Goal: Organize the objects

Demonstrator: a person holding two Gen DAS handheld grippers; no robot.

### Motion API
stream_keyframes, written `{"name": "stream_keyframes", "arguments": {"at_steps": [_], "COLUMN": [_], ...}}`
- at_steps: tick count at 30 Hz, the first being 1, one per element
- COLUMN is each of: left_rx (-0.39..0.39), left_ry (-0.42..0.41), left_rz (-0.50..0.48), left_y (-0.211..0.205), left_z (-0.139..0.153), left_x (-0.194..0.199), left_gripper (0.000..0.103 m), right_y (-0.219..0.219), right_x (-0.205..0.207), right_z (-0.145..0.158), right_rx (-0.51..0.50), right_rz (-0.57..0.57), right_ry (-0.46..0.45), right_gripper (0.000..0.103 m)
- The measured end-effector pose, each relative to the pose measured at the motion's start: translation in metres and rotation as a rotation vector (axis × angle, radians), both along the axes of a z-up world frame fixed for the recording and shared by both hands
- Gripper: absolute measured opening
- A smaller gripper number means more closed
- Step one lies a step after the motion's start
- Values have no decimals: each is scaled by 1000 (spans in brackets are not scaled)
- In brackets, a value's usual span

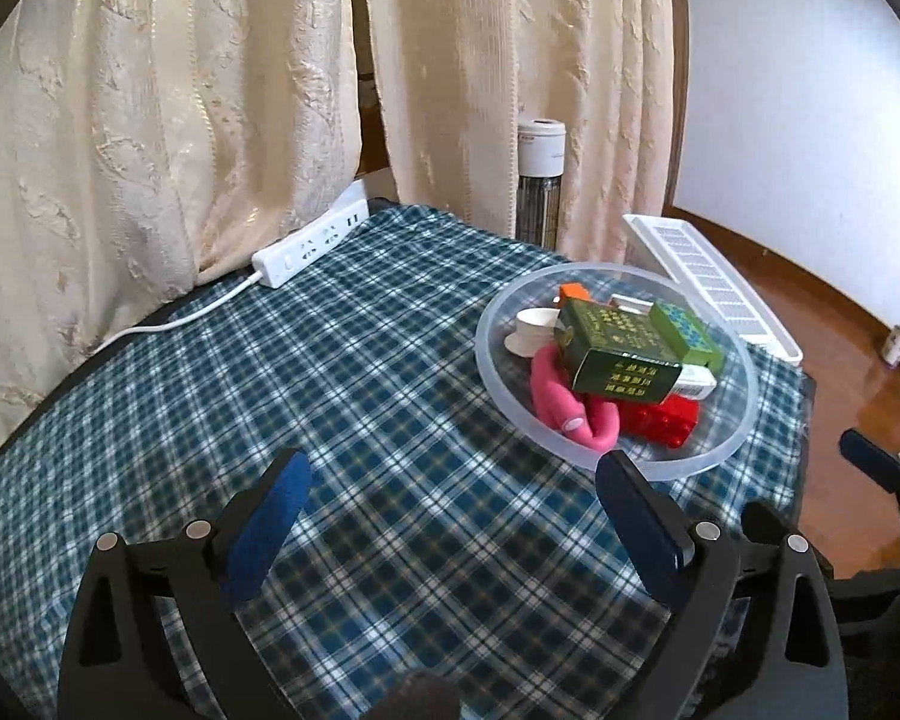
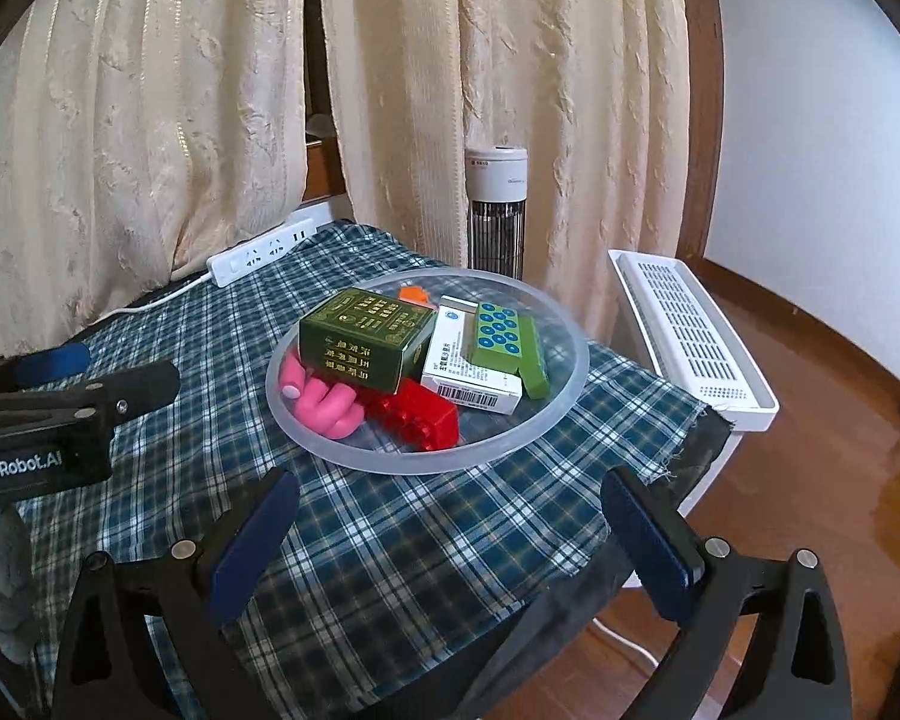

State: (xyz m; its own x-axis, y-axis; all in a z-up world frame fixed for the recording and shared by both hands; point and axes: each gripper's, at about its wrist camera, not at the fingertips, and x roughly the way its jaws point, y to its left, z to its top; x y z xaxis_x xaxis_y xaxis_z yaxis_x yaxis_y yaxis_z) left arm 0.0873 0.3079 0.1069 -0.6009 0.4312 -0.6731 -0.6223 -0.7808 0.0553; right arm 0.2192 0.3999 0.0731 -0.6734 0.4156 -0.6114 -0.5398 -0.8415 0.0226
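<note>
The bowl (image 2: 561, 414) is translucent, frosted plastic with a smooth rim. It sits on a woven plaid cloth (image 2: 390, 540), matt and frayed at 1 edge. The dark green box (image 2: 360, 342) looks like glossy printed card. The red block (image 2: 417, 414) is shiny plastic, and the pink piece (image 2: 324, 405) is perhaps soft rubber.

The counter (image 1: 360, 360) has wide bare plaid cloth over its left and near parts, where a gripper could pass freely. At the right side the clear bowl (image 1: 615, 456) stands near the right edge, piled with a green box (image 1: 615, 354), a pink toy (image 1: 561, 402) and a red block (image 1: 660, 420). At the far left corner lies a white power strip (image 1: 309, 246); its cable (image 1: 168, 321) runs along the left edge. Curtains (image 1: 180, 120) hang close behind the far edge.
</note>
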Motion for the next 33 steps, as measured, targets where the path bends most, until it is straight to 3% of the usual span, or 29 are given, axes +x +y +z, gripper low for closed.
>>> {"name": "stream_keyframes", "arguments": {"at_steps": [13, 33], "left_rx": [23, -2], "left_ry": [-43, -55], "left_rz": [-33, -72], "left_y": [0, 5], "left_z": [-2, -10], "left_x": [2, 5], "left_gripper": [97, 97], "right_y": [1, 6], "right_x": [-2, -2], "right_z": [-5, -11], "right_rx": [-5, -17], "right_rz": [5, -6], "right_ry": [-12, -21], "right_gripper": [102, 102]}}
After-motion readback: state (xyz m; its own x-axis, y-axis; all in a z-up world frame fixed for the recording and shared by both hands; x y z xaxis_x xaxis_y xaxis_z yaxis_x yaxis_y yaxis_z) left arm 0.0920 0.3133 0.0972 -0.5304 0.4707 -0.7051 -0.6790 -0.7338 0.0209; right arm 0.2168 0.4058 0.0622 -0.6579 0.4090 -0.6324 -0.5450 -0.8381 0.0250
